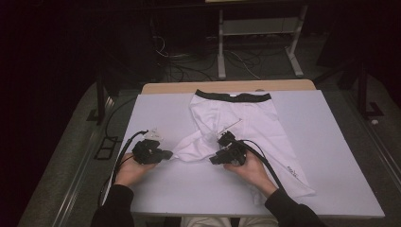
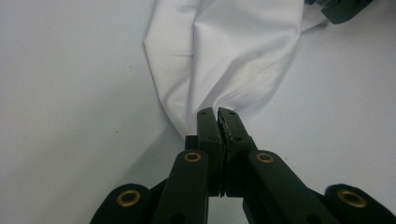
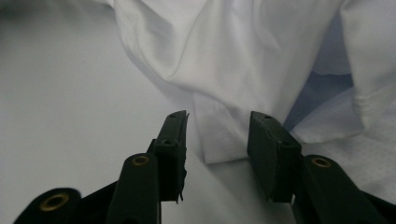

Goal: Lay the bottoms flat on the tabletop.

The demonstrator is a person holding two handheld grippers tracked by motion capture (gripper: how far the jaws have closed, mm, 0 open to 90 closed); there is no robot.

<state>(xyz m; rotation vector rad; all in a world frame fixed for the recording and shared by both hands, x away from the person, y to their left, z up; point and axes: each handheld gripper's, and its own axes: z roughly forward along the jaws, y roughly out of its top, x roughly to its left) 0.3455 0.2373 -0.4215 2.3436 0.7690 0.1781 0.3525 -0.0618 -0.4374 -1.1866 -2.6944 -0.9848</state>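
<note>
White shorts (image 1: 239, 124): spread on the table (image 1: 331, 156), dark waistband (image 1: 233, 95) at the far edge; one leg runs toward the near right corner, the other is pulled over toward the left hand.
Left gripper (image 1: 166, 154): jaws clenched on the hem of the pulled leg; in the left gripper view (image 2: 218, 122) the cloth fans out from the tips, and the stitched edge shows beside them.
Right gripper (image 1: 221, 139): lies over the crotch area of the shorts; in the right gripper view (image 3: 217, 140) the jaws are released and stand apart with a folded edge of cloth between them, the pads not pressing on it.
Hidden under the right hand (image 1: 248, 168): the part of the shorts below the gripper and forearm cannot be seen from the high view.
Hard to make out: small print near the end of the long leg (image 1: 292, 171), too small to read; a thin pale strip by the right gripper in the high view, unclear what it is.
Cut off: the person's sleeves (image 1: 113, 208) leave the bottom edge of the high view; the other gripper's dark corner (image 2: 343, 8) is clipped at the top of the left gripper view.
Background: the floor beyond the table is dark, with cables (image 1: 189, 66) and a pale frame (image 1: 257, 33) only dimly seen.
</note>
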